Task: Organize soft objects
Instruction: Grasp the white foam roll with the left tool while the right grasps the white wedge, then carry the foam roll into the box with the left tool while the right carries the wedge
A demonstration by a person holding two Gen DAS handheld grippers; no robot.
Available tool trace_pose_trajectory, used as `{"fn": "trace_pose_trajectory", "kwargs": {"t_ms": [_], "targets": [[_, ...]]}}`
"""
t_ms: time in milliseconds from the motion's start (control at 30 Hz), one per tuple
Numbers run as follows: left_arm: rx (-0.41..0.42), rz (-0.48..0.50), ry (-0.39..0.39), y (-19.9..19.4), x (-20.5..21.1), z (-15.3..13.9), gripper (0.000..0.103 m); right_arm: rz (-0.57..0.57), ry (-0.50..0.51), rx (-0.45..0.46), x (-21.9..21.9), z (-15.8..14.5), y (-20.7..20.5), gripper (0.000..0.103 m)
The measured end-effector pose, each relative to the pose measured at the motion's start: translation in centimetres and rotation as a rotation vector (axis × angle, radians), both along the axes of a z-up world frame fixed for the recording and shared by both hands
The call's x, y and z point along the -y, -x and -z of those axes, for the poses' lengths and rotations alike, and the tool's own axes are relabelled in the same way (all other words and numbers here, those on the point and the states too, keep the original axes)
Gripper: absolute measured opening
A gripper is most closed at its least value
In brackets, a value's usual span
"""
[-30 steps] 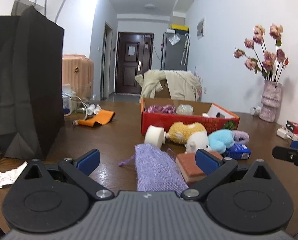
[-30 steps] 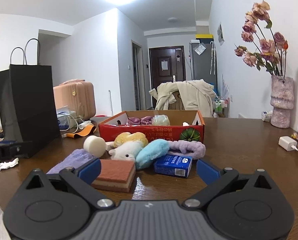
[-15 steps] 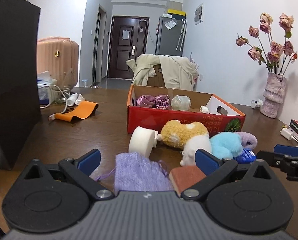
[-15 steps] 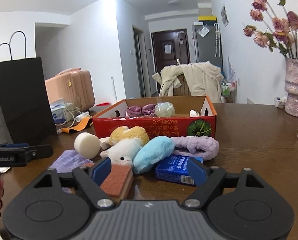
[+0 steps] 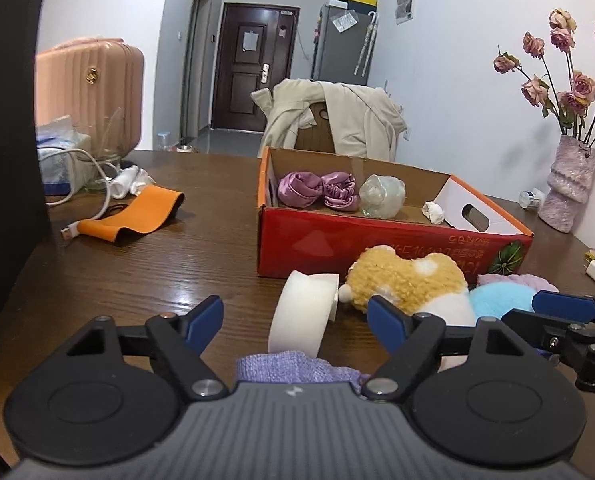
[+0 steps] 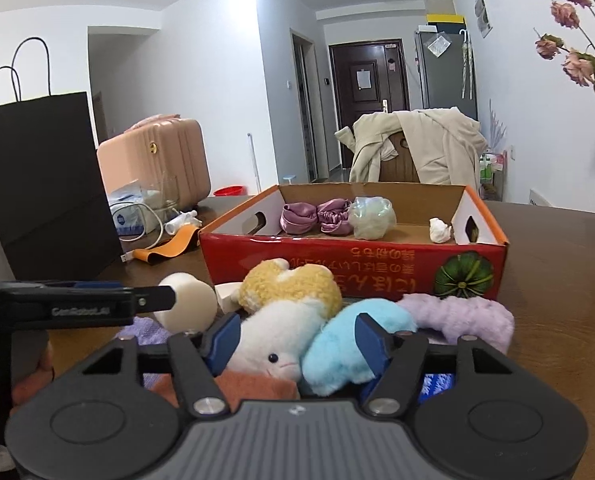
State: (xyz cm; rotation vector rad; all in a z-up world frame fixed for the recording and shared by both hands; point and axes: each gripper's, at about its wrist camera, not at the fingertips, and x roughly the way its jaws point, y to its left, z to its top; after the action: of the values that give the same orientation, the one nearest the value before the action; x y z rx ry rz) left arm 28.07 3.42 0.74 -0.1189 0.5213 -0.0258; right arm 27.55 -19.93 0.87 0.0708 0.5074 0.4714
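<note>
Both grippers poised over the soft-toy pile in front of the red cardboard box (image 6: 353, 276).

The right gripper (image 6: 297, 346), jaws spread and empty, brackets the white plush (image 6: 273, 340), which lies dead ahead, apparently untouched. The left gripper (image 5: 295, 320), also spread and empty, faces the white foam roll (image 5: 303, 316), with the lilac knit pouch (image 5: 293, 368) beneath it.

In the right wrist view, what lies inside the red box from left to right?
Inside the red box, left to right: purple satin scrunchies → pale translucent ball → small white crumpled piece.
</note>
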Motion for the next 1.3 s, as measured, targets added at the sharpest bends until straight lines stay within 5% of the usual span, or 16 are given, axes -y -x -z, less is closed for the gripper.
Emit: {"fn": "trace_pose_trajectory", "kwargs": {"t_ms": [167,300,433,600,833,967,1167,1300], "targets": [[-0.038,0.032,0.046,-1.7,-0.4,0.7,0.068,0.053,0.023,0.001,0.3,0.0,-1.3,0.063],[-0.088,0.055,0.120,-2.9,-1.4,1.7,0.030,0.028,0.037,0.020,-0.3,-1.2,-2.8,0.061],[-0.012,-0.018,0.175,-1.5,-3.7,0.6,0.029,-0.106,0.033,0.036,-3.3,-2.6,-5.0,0.059],[0.049,-0.145,0.193,0.5,-7.9,-0.7,0.029,-0.252,0.100,-0.086,-9.4,-1.9,-9.4,0.049],[0.026,-0.177,0.207,1.9,-9.9,-0.3,0.029,-0.275,0.284,-0.159,-15.0,1.3,-12.0,0.045],[0.035,-0.150,0.219,2.8,-9.8,-0.6,0.030,-0.263,0.370,-0.177,-15.9,1.9,-12.1,0.033],[0.071,-0.142,0.208,5.1,-9.0,-1.8,0.030,-0.300,0.313,-0.167,-15.5,1.1,-10.7,0.026],[0.096,-0.144,0.192,7.0,-8.3,-3.1,0.030,-0.275,0.220,-0.038,-14.2,-2.2,-7.5,0.026]]}}
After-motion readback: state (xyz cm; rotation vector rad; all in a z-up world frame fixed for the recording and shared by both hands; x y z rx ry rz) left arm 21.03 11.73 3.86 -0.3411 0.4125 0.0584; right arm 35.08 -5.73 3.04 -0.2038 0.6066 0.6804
